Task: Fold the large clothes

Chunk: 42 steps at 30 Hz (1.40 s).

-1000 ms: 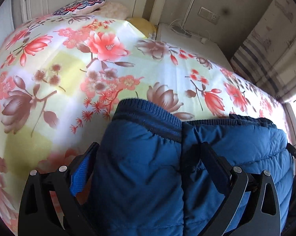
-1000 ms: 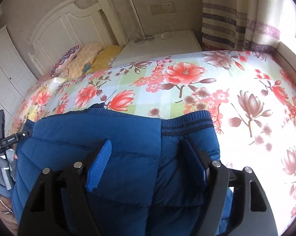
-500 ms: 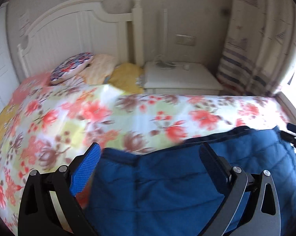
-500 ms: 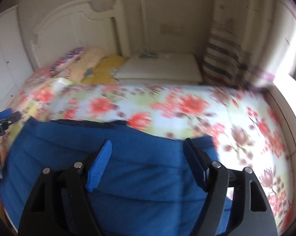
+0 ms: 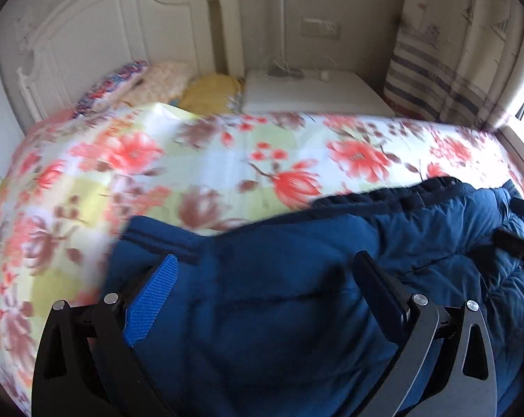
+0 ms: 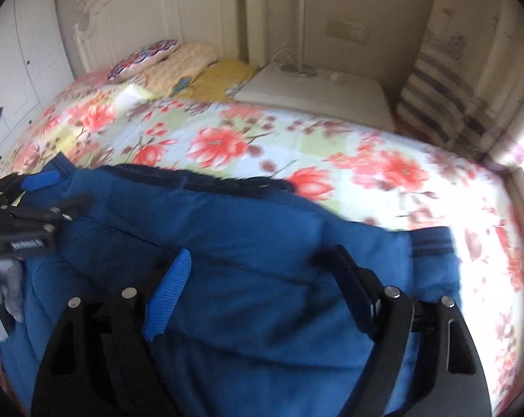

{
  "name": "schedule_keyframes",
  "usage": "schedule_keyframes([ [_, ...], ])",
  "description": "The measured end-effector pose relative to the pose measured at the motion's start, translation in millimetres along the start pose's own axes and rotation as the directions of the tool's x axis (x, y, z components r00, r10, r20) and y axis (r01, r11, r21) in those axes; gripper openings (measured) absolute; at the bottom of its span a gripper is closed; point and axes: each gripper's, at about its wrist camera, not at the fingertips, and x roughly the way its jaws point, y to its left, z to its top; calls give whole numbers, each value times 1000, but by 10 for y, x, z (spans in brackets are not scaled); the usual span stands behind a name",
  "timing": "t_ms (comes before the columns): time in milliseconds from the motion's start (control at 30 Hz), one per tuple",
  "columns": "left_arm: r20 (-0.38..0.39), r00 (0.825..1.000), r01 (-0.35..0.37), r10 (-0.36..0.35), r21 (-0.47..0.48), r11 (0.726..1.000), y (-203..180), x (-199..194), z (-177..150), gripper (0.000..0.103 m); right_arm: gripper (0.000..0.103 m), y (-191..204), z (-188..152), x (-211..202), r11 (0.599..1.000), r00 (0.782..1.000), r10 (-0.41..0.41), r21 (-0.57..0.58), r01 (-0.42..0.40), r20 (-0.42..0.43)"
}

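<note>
A blue quilted jacket (image 5: 279,278) with a dark ribbed hem lies on the near edge of the floral bed; it also shows in the right wrist view (image 6: 255,250). My left gripper (image 5: 262,271) has its jaws wide apart over the jacket's left part, with padded fabric lying between them. My right gripper (image 6: 262,260) stands the same way over the jacket's right part. The left gripper shows at the left edge of the right wrist view (image 6: 29,215), and the right gripper at the right edge of the left wrist view (image 5: 519,236).
The floral bedspread (image 5: 192,160) stretches beyond the jacket. Pillows (image 5: 147,83) lie at the white headboard (image 5: 105,34). A white nightstand (image 5: 314,93) with cables stands beside the bed. A striped curtain (image 5: 446,80) hangs at the right.
Both grippers tilted up and drew back, so the headboard and wall came into view. The jacket's hem now lies spread wide and low across the bed's near edge.
</note>
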Motion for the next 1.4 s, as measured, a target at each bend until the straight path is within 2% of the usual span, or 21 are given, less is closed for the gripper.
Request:
schedule_keyframes([
  [67,-2,999,-44,44,-20,999,221,-12,-38,99,82,-310,-83,-82,997,998,-60,46,60,2],
  [133,-52,995,-84,80,-84,993,530,105,-115,99,82,-679,-236,-7,985,994,-104,134,108,-36],
  [167,-83,995,-67,56,-134,989,636,180,-132,99,83,-833,-316,50,977,997,-64,198,72,-46],
  [200,-116,993,-30,7,-201,979,753,267,-157,99,84,-1010,-409,104,955,999,27,295,-18,-27],
  [233,-124,992,-19,-9,-222,975,789,299,-157,99,84,-1064,-437,110,947,999,44,320,-36,-16],
  [367,-114,992,-80,61,-171,982,667,290,-139,99,84,-956,-405,125,963,999,-20,267,26,-25],
  [500,-80,991,-122,110,-165,979,631,172,-134,99,83,-956,-418,89,961,1000,-20,275,25,-20],
  [567,-57,985,-168,161,-161,973,640,-5,-120,99,83,-904,-395,-95,965,995,-94,245,94,-9],
  [600,-36,985,-173,169,-160,972,621,-108,-114,99,83,-832,-391,-220,969,995,-104,225,98,12],
  [667,34,990,-127,134,-160,979,519,-410,-130,99,83,-564,-399,-532,987,996,-35,161,21,83],
  [733,98,992,-74,85,-108,991,238,-740,-177,99,83,-127,-424,-748,999,992,-31,23,29,122],
  [800,117,992,-42,45,-28,999,-80,-874,-243,99,83,248,-482,-792,996,993,0,-90,11,114],
  [867,84,996,-47,41,65,997,-442,-794,-374,99,83,648,-593,-683,980,997,4,-201,11,75],
  [933,23,995,-101,99,141,985,-684,-549,-533,99,83,907,-744,-441,956,998,-64,-284,67,19],
  [967,4,992,-128,129,172,977,-751,-393,-636,99,83,947,-801,-397,952,996,-82,-294,89,37],
  [1000,24,993,-114,112,150,982,-722,-387,-676,99,85,931,-815,-384,956,996,-80,-280,90,47],
  [1067,6,998,-59,59,83,995,-578,-381,-670,99,86,859,-821,-380,967,997,-68,-243,75,37],
  [1133,-5,999,-50,50,56,997,-483,-402,-670,99,86,778,-828,-404,976,997,-69,-207,74,32],
  [1267,70,988,-136,136,-3,991,-164,-721,-800,99,86,507,-923,-647,983,990,-123,-129,132,71],
  [1367,41,977,-209,211,-58,976,241,-749,-972,99,87,73,-1085,-731,985,983,-173,-4,174,58],
  [1400,23,978,-204,207,-84,975,369,-720,-1021,99,88,-115,-1169,-717,985,985,-165,61,162,43],
])
